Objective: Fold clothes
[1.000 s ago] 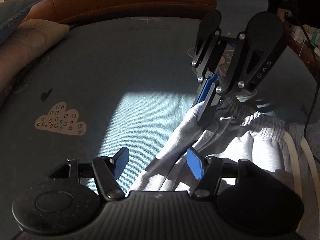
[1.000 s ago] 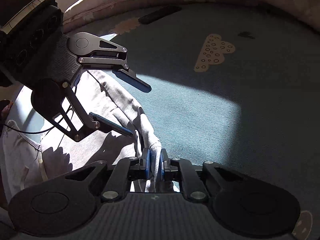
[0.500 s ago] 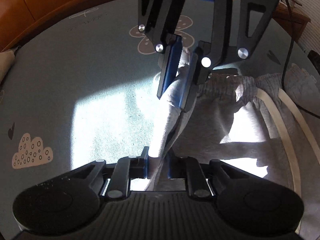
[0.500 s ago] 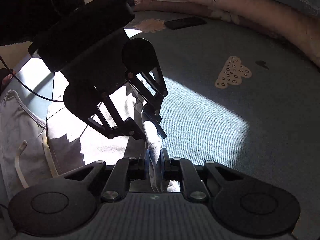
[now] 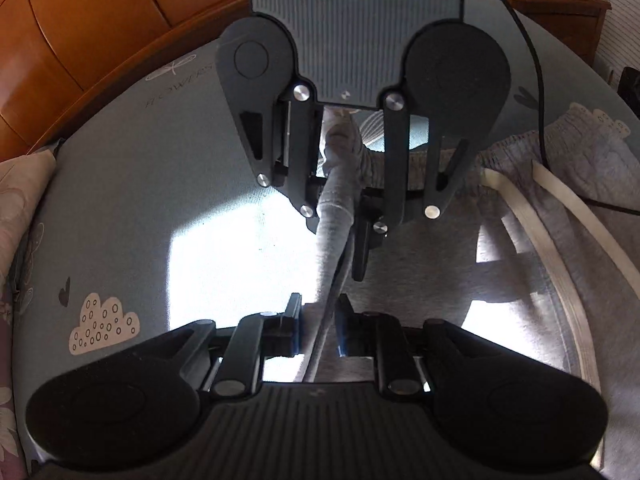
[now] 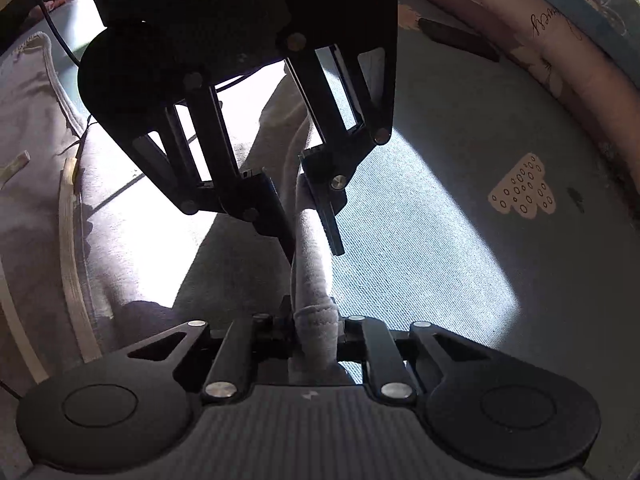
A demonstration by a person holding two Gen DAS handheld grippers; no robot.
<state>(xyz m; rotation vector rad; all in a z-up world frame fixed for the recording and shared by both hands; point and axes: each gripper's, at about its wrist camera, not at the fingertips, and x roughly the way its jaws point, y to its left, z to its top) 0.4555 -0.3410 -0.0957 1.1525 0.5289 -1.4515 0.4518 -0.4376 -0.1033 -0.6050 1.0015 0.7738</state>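
1. Now, in the left wrist view, the left gripper [image 5: 317, 330] at the lower middle of the frame is narrowed onto a bunched edge of the grey sweatpants [image 5: 520, 280]; a second ago its fingers stood wide beside the cloth, not on it. The right gripper [image 5: 342, 216], which half a second ago hung tilted in the upper middle, now faces this camera squarely and pinches the same ridge of cloth further up. The fabric runs as a tight rope between the two, so I judge both ends of one edge are held and a lift or fold-over can begin.

2. Around it, the rest of the sweatpants lie flat at the right of the frame with their cream drawstrings [image 5: 560, 240] trailing. A black cable [image 5: 538, 80] crosses the waistband at upper right and could snag. The blue bedsheet [image 5: 160, 200] with a cloud print [image 5: 104, 326] is at the left, a wooden headboard [image 5: 100, 20] at upper left.

3. In the right wrist view, the right gripper [image 6: 316, 330] at the lower middle is clamped on the rolled hem of the cloth, as it was a second ago. The left gripper [image 6: 308, 226] has come in from the upper left and now bites the ridge at centre.

4. Beside them, a pillow edge [image 6: 560, 40] runs along the upper right, well apart from the garment.
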